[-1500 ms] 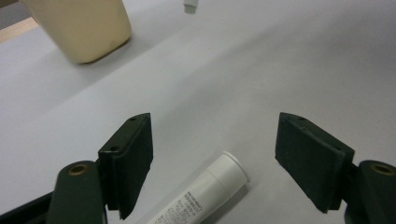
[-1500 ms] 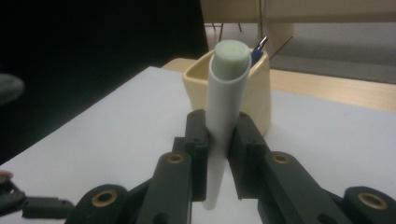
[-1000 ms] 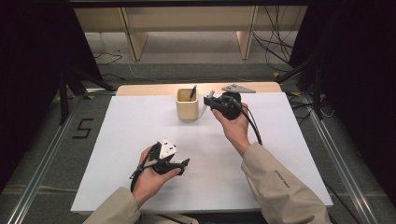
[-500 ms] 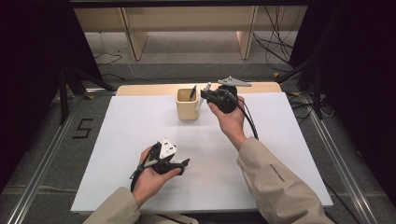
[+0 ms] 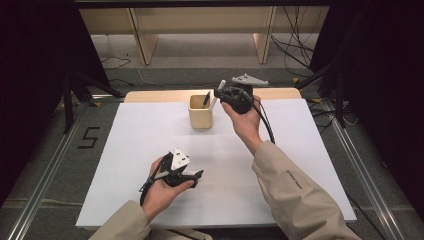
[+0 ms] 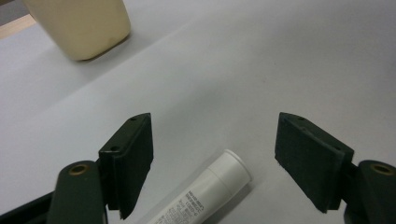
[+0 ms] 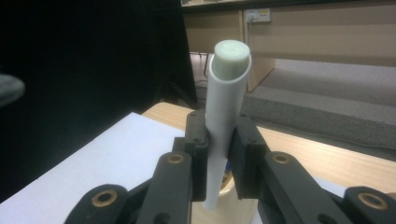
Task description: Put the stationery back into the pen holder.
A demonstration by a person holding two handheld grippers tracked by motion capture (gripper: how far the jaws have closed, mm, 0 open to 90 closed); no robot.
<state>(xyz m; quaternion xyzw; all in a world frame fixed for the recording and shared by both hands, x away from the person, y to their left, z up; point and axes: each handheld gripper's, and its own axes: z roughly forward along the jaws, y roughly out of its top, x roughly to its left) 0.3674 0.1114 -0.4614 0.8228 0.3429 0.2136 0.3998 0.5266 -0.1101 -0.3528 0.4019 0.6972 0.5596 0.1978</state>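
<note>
A large dark numeral "5" (image 5: 88,138) is marked on the grey floor to the left of the table, just beside the metal rail.

The white tube (image 6: 198,196) lying on the table between the open jaws of the left gripper (image 6: 212,158) carries a block of small dark print along its side; the lettering is too fine and blurred to read.

No legible wording, brand or number is found on the beige cup (image 5: 201,114) or on the stick (image 7: 226,116) clamped in the right gripper (image 7: 219,154).
</note>
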